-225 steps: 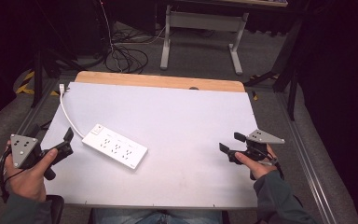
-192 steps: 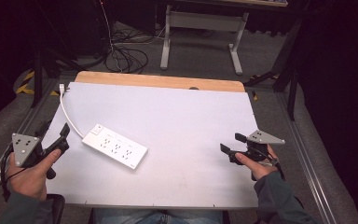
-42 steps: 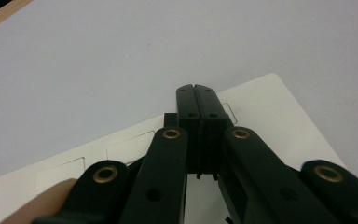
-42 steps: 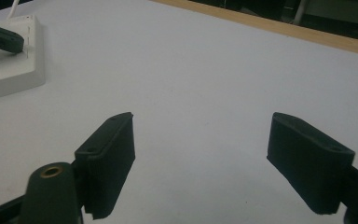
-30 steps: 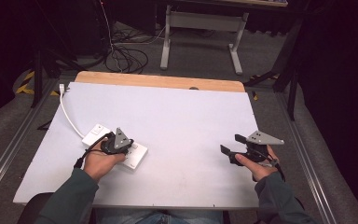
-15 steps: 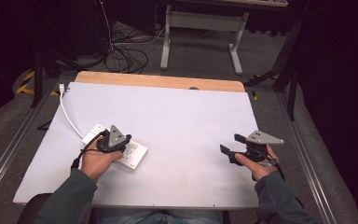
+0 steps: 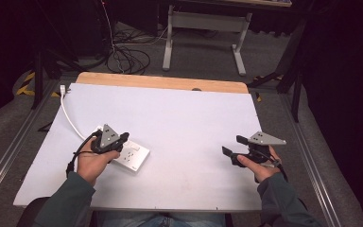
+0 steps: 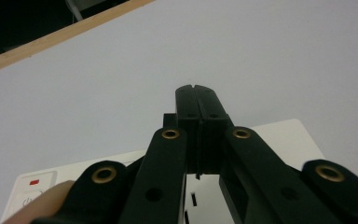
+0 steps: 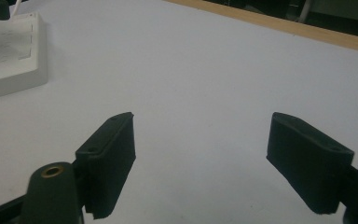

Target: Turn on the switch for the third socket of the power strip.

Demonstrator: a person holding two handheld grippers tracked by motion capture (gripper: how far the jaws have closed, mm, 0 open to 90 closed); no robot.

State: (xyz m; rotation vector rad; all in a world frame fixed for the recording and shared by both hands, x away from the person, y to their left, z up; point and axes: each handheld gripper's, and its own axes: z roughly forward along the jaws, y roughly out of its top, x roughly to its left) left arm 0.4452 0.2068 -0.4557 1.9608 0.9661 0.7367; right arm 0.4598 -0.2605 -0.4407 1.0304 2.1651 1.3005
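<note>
Power strip (image 7: 131,156) lies left of centre on the bench (image 7: 189,118). Left gripper (image 7: 123,138) sits over it, jaws closed on nothing. Right gripper (image 7: 230,147) at right, jaws open, empty. Strip judged rigid, light, smooth; best gripped across its long edges.

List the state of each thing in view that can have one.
Left tool: jaws shut, empty, over the power strip.
Right tool: jaws open, empty, over bare table.
Power strip: flat on the table, sockets up, nothing plugged in where visible.
White cord: slack, running to the far-left corner.
</note>
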